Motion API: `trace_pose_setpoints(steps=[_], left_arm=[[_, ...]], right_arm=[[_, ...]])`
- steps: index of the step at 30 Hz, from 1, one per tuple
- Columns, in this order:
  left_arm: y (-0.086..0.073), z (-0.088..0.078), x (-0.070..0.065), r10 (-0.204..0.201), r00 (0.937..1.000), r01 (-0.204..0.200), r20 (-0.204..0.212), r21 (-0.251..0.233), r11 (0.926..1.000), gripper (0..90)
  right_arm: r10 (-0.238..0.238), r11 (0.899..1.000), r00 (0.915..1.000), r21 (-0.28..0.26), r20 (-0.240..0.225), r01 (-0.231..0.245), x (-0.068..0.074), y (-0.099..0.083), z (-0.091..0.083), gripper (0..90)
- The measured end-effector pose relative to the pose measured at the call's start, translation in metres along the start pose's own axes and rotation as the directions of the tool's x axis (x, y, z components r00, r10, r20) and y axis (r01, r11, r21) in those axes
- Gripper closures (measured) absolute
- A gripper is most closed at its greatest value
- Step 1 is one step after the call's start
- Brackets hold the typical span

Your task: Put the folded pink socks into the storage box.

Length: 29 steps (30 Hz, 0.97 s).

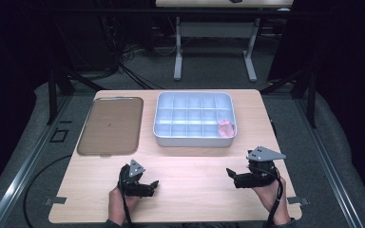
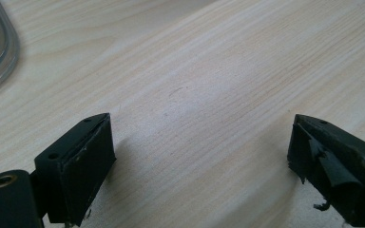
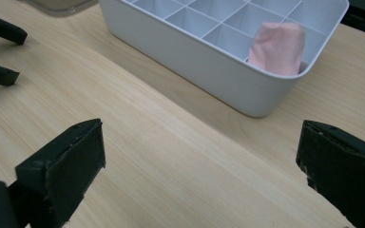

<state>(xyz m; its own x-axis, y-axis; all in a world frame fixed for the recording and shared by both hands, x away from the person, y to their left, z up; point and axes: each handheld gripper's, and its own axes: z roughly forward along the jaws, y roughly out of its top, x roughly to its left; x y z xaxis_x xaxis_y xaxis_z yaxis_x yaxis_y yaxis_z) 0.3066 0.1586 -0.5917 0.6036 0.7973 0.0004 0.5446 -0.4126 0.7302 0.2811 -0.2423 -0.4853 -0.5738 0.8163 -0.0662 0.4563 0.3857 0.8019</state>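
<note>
Near the desk's (image 1: 190,190) front edge, the left tongs (image 1: 153,185) hover low over bare wood, jaws spread wide with nothing between them. Toward the front right corner, the right tongs (image 1: 230,173) are likewise gaping and empty, pointing across the desk. Farther back, a white divided bin (image 1: 195,141) sits right of centre; a pink cloth roll (image 1: 225,128) stands in its near right corner compartment. A flat lid (image 1: 110,126) lies beside it toward the left edge.

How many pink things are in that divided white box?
1: a pink rolled cloth stands in the near right corner compartment of the white divided box; the other compartments look empty.
</note>
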Motion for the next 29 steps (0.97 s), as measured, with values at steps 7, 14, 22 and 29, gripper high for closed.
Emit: trace_pose_setpoints(steps=[7, 14, 22, 29], left_arm=[[0.000, 0.000, 0.000, 0.000, 1.0000, 0.000, 0.000, 0.000, 1.0000, 8.1], [0.000, 0.000, 0.000, 0.003, 1.0000, -0.003, 0.000, 0.000, 1.0000, 8.1], [0.000, 0.000, 0.000, -0.001, 1.0000, 0.001, 0.000, 0.000, 1.0000, 8.1], [0.000, 0.000, 0.000, 0.000, 1.0000, 0.000, -0.001, 0.000, 1.0000, 8.1]], right_arm=[[0.039, 0.999, 0.9992, 0.035, -0.006, -0.038, 0.005, -0.029, 0.015, 0.8], [0.088, 0.993, 0.9961, 0.083, -0.006, -0.088, 0.008, -0.065, 0.043, 0.0], [0.062, 0.992, 0.9978, 0.113, 0.022, -0.064, 0.004, -0.082, 0.060, 0.0], [0.062, 0.987, 0.9980, 0.147, 0.009, -0.062, 0.003, -0.082, 0.065, 0.0]])
